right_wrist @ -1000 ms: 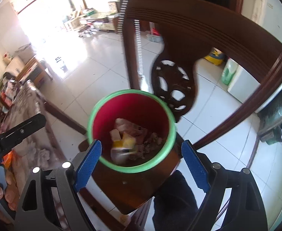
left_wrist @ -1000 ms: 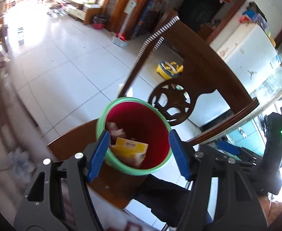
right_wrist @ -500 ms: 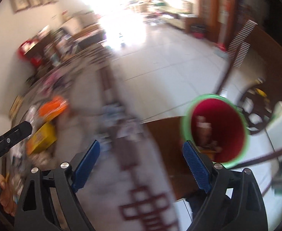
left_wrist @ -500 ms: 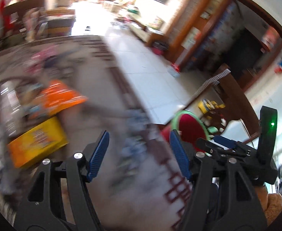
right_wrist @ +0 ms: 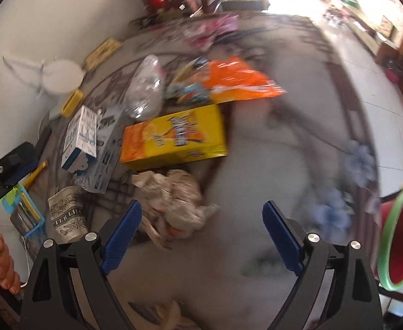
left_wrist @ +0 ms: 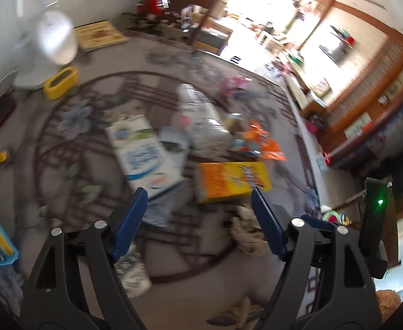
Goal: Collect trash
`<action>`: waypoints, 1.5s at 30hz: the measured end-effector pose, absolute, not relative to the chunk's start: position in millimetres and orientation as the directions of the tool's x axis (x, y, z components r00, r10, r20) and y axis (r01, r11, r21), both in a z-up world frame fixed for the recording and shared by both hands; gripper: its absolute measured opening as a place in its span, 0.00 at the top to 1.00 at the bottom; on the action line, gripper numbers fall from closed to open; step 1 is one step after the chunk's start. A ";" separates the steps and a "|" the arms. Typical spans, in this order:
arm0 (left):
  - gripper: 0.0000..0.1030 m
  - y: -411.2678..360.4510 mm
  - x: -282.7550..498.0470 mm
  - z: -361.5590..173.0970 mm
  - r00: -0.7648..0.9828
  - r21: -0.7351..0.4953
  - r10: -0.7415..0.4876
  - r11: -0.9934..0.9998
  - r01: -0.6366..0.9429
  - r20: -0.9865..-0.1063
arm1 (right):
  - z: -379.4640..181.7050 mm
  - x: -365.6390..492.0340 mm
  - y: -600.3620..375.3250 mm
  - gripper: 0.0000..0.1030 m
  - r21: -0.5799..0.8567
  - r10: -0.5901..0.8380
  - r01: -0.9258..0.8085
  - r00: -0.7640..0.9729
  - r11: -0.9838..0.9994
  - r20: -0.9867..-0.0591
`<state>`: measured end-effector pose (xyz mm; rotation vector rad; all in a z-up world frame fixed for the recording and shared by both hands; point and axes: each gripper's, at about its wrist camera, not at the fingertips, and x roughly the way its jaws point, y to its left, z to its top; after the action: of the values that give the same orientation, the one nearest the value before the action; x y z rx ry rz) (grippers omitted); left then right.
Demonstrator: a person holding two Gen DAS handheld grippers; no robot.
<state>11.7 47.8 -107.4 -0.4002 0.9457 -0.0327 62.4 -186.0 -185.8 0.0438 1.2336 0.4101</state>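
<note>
Both grippers hang over a table (right_wrist: 270, 151) covered by a grey patterned cloth and strewn with trash, and both views are blurred. The left gripper (left_wrist: 198, 209) has its blue-padded jaws spreading wider at this moment, with nothing pinched between them; through the gap lies cloth and the near edges of two cartons. The right gripper (right_wrist: 201, 220) also has its jaws spread wide and empty, its left pad just beside a wad of crumpled paper (right_wrist: 171, 195) that lies at about 11 o'clock from the gap. In the right wrist view a yellow and orange box (right_wrist: 174, 140) lies flat at 12 o'clock, touching the crumpled paper's far side, with an orange snack bag (right_wrist: 237, 82) beyond it and a clear plastic bottle (right_wrist: 143, 90) on its side toward 11 o'clock. A white and blue milk carton (right_wrist: 80, 140) lies at 10 o'clock beside a flattened grey box (right_wrist: 105, 154), and a printed paper cup (right_wrist: 66, 214) lies near the left pad at 9 o'clock. The bin (right_wrist: 399, 242), red inside with a green rim, stands off the table edge at 3 o'clock, well apart from the litter. A hand (right_wrist: 0, 264) grips the other gripper's handle at the lower left edge. In the left wrist view the milk carton (left_wrist: 143, 156) is at 11 o'clock, the yellow box (left_wrist: 231, 181) at 1 o'clock, and the crumpled paper (left_wrist: 248, 231) just inside the right pad.
</note>
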 end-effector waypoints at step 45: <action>0.47 60.3 65.2 -124.5 0.589 -0.347 -0.194 0.925 -0.158 -0.784 | -182.1 55.0 -161.6 0.55 0.226 0.333 -0.364 0.263 0.904 -0.906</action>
<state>65.2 60.3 -124.5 -0.4054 0.9474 -0.0215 55.0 -161.6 -182.1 -0.0300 1.2167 0.4711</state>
